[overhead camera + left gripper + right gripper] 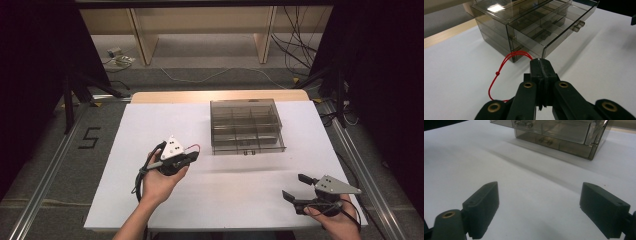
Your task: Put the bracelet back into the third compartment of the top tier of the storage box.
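Observation:
A smoky clear drawer box (246, 126) stands on the white table top (225, 190), toward the back. Its top drawer (541, 25) is slid partly out and shows several empty compartments; a small handle (578, 25) sits on its front. My left gripper (194, 155) is left of the box, shut on a thin red cord (499, 72) whose loop hangs down toward the table. In the left gripper view its tips (540, 63) sit close to the box's near corner. My right gripper (294, 186) rests near the front right edge, open, with nothing between its fingers (484, 205).
The lower drawer's handle (546, 141) shows under the pulled-out one. A wooden strip (220, 95) edges the table's far side. Cables (295, 45) and a wooden shelf frame (200, 30) lie on the floor beyond, and metal rails (45, 185) run along both sides.

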Motion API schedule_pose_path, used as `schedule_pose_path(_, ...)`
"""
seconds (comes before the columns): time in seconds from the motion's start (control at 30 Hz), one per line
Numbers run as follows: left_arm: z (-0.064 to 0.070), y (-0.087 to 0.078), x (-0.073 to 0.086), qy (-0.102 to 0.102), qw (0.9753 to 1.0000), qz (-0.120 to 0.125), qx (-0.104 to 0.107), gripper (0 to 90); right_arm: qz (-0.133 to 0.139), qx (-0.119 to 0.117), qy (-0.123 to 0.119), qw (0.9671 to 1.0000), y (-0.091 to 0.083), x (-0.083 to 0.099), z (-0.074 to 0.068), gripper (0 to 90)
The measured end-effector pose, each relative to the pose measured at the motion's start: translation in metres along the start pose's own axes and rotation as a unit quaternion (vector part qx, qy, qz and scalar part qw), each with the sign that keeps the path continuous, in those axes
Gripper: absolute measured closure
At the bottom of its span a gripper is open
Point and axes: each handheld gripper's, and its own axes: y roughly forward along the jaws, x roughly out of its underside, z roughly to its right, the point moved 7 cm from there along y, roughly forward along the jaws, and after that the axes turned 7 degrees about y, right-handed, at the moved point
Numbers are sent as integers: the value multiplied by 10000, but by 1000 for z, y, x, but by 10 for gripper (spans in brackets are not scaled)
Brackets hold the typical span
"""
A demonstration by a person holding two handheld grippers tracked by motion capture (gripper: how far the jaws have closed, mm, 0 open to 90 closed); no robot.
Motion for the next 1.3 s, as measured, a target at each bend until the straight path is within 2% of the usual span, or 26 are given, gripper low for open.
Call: schedule_pose_path(1.3, 17, 19, -34, 256, 9993, 168, 194, 899, 4, -12, -2, 10000, 0, 0, 0, 161)
